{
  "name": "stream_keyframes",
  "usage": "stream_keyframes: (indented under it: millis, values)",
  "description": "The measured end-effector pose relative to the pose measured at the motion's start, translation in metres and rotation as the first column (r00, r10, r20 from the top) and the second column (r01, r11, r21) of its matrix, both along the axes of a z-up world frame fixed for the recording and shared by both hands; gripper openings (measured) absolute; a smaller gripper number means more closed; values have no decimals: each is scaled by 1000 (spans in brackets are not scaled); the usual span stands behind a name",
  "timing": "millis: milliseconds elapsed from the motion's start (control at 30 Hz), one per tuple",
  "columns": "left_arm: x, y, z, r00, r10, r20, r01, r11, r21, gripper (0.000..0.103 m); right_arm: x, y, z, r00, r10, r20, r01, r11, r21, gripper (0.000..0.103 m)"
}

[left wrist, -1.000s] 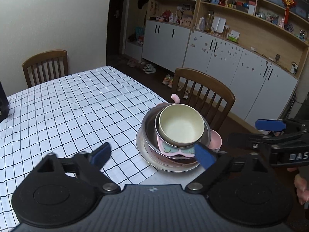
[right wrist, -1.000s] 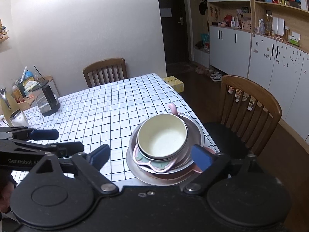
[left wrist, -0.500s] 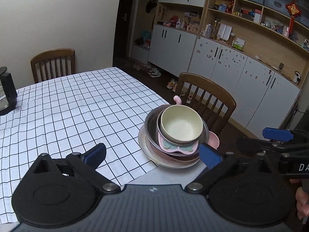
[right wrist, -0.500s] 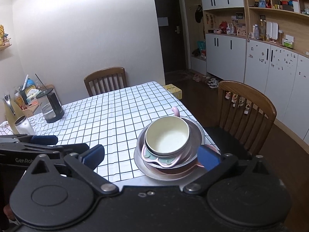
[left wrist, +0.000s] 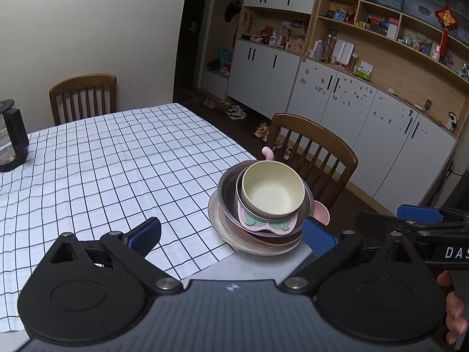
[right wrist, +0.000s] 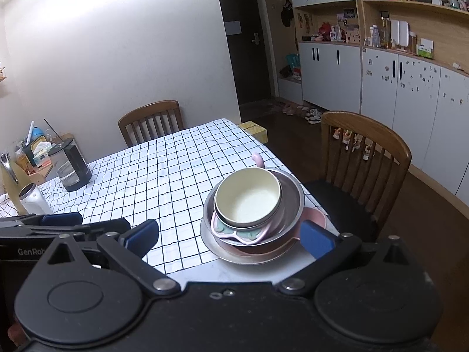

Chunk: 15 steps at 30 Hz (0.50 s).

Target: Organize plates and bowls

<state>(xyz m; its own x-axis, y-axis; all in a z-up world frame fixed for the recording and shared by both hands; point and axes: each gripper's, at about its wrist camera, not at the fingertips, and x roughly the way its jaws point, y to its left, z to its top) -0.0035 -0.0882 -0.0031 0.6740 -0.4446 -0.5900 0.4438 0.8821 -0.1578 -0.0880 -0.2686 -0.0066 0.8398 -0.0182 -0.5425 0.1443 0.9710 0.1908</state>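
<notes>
A stack of dishes stands at the near right corner of the table. On top is a cream bowl (left wrist: 274, 190) (right wrist: 247, 199). Under it lies a pink plate with green patches (left wrist: 265, 226) (right wrist: 240, 233), inside a steel bowl (left wrist: 227, 193) (right wrist: 293, 199), on a wide steel plate (left wrist: 217, 220) (right wrist: 211, 240). A pink dish (left wrist: 321, 212) (right wrist: 315, 215) pokes out at the right. My left gripper (left wrist: 231, 234) is open, short of the stack, nothing in it. My right gripper (right wrist: 228, 236) is open too, with the stack's near edge between its blue pads.
The checked tablecloth (left wrist: 102, 161) covers the table. A glass kettle (left wrist: 10, 138) (right wrist: 70, 165) and a white flask (right wrist: 33, 198) stand at the far left. Wooden chairs (left wrist: 315, 146) (right wrist: 366, 146) stand beside the stack and at the far end (left wrist: 83, 98). A hand (left wrist: 454, 319) holds the right gripper.
Both grippers have drawn back and risen from the stack, which looks smaller and farther. The dishes have not moved. Both stay open.
</notes>
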Motion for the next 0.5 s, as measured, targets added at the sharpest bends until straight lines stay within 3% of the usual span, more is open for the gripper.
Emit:
stream_keyframes:
  millis: [500]
  values:
    - [-11, -1, 9, 997, -11, 76, 11, 1000, -5, 103, -7, -1, 3, 999, -33, 41, 34, 999, -9, 103]
